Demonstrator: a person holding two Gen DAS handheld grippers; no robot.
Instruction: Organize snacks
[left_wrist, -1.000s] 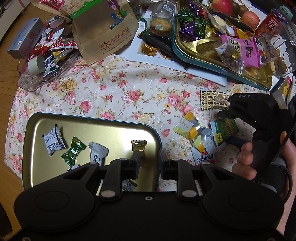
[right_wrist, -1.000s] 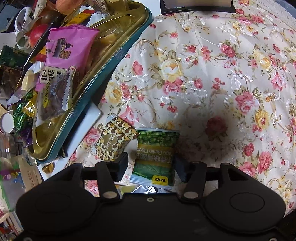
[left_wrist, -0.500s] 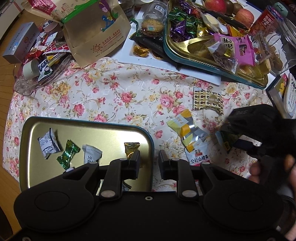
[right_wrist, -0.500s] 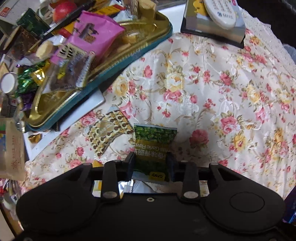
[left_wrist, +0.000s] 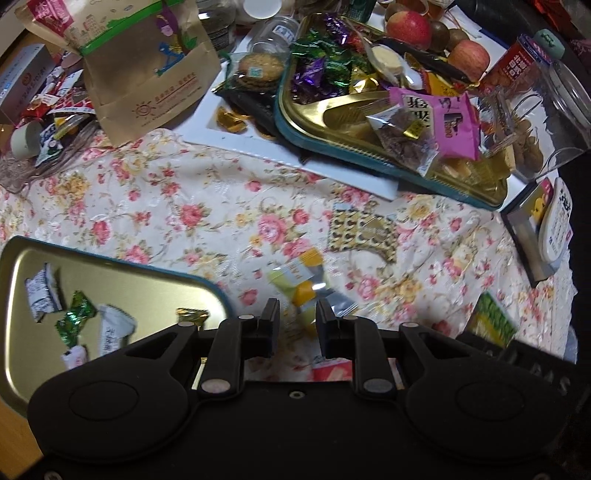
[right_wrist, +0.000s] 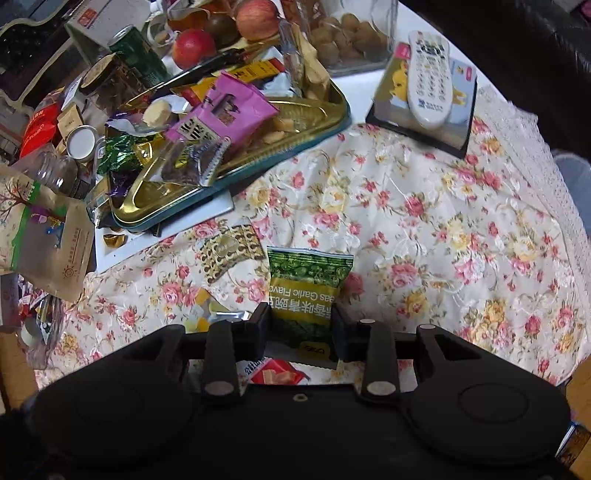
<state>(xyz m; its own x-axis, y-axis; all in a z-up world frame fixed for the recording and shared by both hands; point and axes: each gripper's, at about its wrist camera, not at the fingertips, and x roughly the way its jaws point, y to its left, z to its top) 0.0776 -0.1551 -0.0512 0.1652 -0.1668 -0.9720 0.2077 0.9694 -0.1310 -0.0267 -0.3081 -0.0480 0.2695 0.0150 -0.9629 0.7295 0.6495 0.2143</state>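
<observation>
My right gripper (right_wrist: 299, 325) is shut on a green garlic-pea packet (right_wrist: 308, 280) and holds it above the floral cloth. The left wrist view shows that packet (left_wrist: 493, 319) at the lower right. My left gripper (left_wrist: 297, 325) stands open, pointing down over a yellow and silver packet (left_wrist: 299, 273) lying on the cloth, with nothing between its fingers. Left of it sits a gold tray with a teal rim (left_wrist: 155, 273), holding several wrapped candies, among them a green one (left_wrist: 74, 317) and a gold one (left_wrist: 192, 315). A leopard-pattern packet (left_wrist: 364, 232) and a red packet (right_wrist: 277, 373) lie loose.
A second gold tray (left_wrist: 369, 162) heaped with snacks stands at the back on a white board. A brown paper bag (left_wrist: 147, 74) and a glass dish of sweets are at the back left. A remote (right_wrist: 428, 81) lies on a box near the table's edge.
The right gripper closed on the green packet and lifted it off the cloth while rolling. The left gripper slid right, from over the tray to above the loose packets.
</observation>
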